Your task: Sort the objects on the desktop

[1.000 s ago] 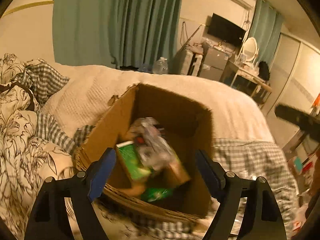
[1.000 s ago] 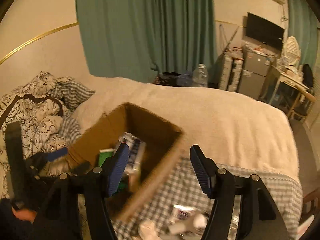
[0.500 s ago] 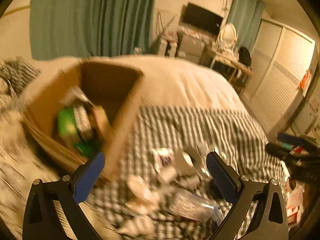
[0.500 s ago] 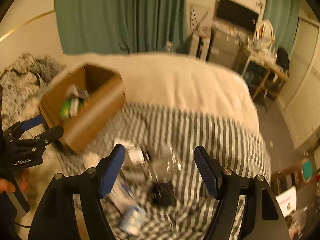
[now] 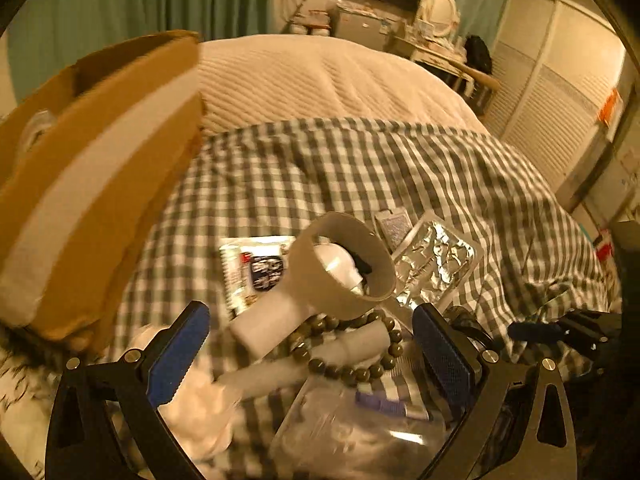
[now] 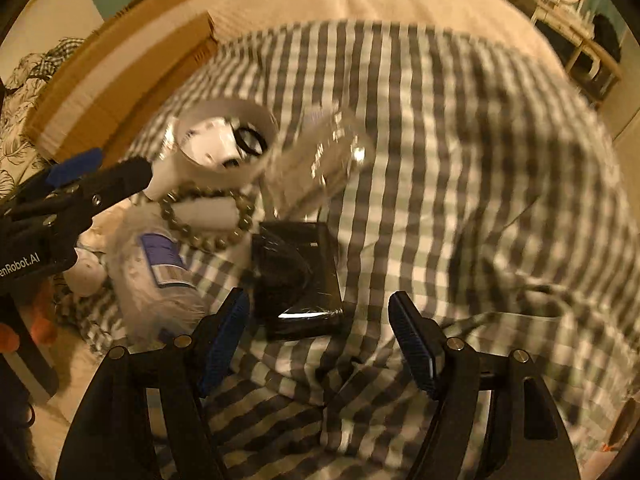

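Note:
A pile of small objects lies on the checked cloth (image 5: 360,168): a wide tape roll (image 5: 340,264), a bead bracelet (image 5: 352,352), a clear plastic bottle (image 5: 360,432), a foil tray (image 5: 436,264) and a printed packet (image 5: 256,272). My left gripper (image 5: 308,356) is open and empty, low over the bracelet and bottle. My right gripper (image 6: 320,340) is open and empty, just in front of a black box (image 6: 296,276). The tape roll (image 6: 224,148), bracelet (image 6: 208,220) and bottle (image 6: 156,280) lie to its left. The cardboard box (image 5: 88,168) stands at the left.
The left gripper's arm (image 6: 60,204) reaches in at the left of the right wrist view. A cream blanket (image 5: 312,76) covers the bed behind the cloth. Crumpled white tissue (image 5: 192,412) lies by my left finger. Furniture and wardrobe doors (image 5: 560,112) stand beyond.
Both grippers have swung away from the cardboard box and down to the pile on the checked cloth. Both stay open and empty.

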`<move>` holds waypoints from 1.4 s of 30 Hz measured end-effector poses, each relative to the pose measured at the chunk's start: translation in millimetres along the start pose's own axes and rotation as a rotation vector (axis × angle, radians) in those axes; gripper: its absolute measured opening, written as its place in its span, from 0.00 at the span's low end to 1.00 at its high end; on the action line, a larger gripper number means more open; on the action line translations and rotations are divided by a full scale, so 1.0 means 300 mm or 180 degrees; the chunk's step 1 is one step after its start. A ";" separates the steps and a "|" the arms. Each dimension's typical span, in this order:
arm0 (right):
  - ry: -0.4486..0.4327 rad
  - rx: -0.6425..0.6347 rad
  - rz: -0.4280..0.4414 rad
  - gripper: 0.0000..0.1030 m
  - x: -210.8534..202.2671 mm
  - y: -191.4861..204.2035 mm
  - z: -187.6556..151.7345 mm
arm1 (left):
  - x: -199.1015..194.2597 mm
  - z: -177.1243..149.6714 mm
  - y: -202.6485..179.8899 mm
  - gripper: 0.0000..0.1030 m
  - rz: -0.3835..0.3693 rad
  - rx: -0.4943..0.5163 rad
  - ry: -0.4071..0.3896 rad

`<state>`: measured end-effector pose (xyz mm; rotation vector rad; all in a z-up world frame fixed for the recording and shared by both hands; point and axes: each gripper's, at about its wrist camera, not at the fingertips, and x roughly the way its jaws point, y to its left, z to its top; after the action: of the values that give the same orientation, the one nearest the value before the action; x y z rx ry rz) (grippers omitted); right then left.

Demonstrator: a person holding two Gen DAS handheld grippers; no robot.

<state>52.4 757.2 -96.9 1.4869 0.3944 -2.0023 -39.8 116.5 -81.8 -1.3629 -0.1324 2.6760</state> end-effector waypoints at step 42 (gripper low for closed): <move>-0.0278 0.0551 0.0189 0.46 -0.052 -0.142 -0.059 | 0.197 0.096 -0.086 0.82 -0.0123 0.0276 0.0469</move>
<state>41.9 804.6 -92.9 1.4887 0.1419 -2.0892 -95.3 150.9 -108.3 -1.5076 -0.0267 2.5080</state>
